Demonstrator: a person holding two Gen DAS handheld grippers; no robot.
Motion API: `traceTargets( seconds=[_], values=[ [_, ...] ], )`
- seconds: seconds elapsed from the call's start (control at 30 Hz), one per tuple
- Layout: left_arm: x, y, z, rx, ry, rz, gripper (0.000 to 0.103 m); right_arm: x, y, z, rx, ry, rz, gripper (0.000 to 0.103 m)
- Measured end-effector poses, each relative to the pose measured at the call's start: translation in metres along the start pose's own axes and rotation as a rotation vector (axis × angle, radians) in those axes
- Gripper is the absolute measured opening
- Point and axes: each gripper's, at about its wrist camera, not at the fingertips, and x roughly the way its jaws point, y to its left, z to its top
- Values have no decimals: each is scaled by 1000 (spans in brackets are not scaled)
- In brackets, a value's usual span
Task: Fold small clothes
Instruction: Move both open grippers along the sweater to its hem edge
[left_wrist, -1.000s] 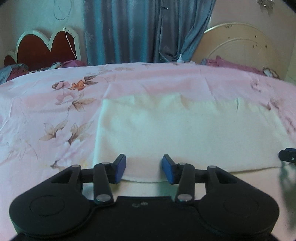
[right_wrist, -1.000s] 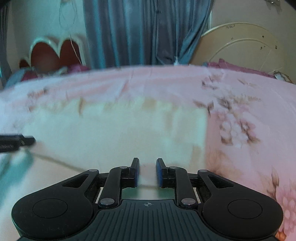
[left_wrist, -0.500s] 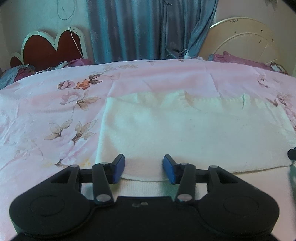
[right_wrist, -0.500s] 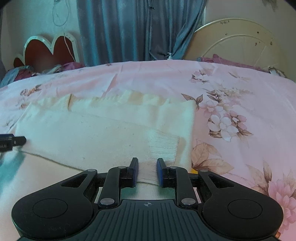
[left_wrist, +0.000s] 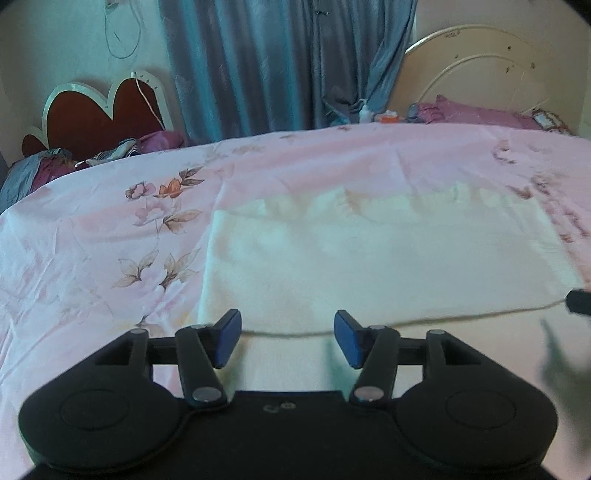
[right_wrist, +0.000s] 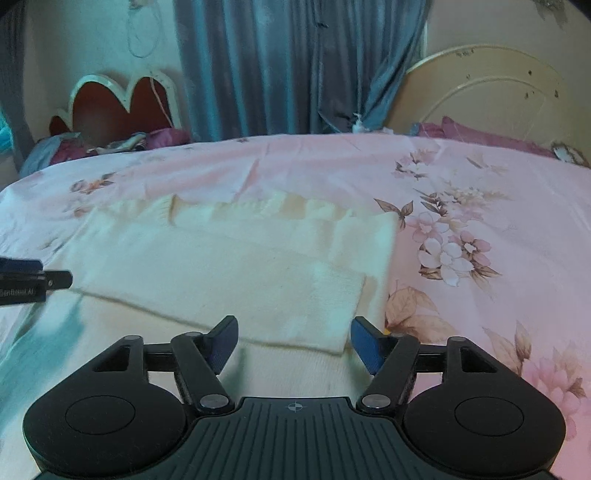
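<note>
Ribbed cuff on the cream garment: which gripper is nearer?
Right. The right gripper hangs just before the cuff, opening, nothing held. The left gripper is at the garment's other end.

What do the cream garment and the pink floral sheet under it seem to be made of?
Cream garment: probably a soft knit, matte and slightly fuzzy; ribbed bands show along its far edge and on the folded-over cuff-like end.
Pink floral sheet: likely thin woven cotton or a blend, smooth and matte, with a printed flower pattern and shallow creases. The motion blur leaves the exact fibre of both open.
</note>
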Motion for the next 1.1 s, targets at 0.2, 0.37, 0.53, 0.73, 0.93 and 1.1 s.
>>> traceTargets(
  seconds=[0.2,0.37,0.53,0.73,0.93,1.1],
  values=[
    [-47,9,-23,13,-16,-64,63,-54,5,-30,62,-9,42,67],
    [-82,28,-62,-4,-17,-102,68,-101,16,-70,69,-1,21,67],
    [-112,45,-111,-17,9,-131,68,-140,26,-117,104,40,0,67],
    [-138,58,-160,-42,38,-147,66,-177,40,-161,94,53,-26,67],
    [-155,71,-194,-70,60,-140,66,-200,43,-189,117,54,-50,67],
    [-162,80,-216,-107,92,-148,64,-210,40,-201,131,61,-78,67]
  ],
)
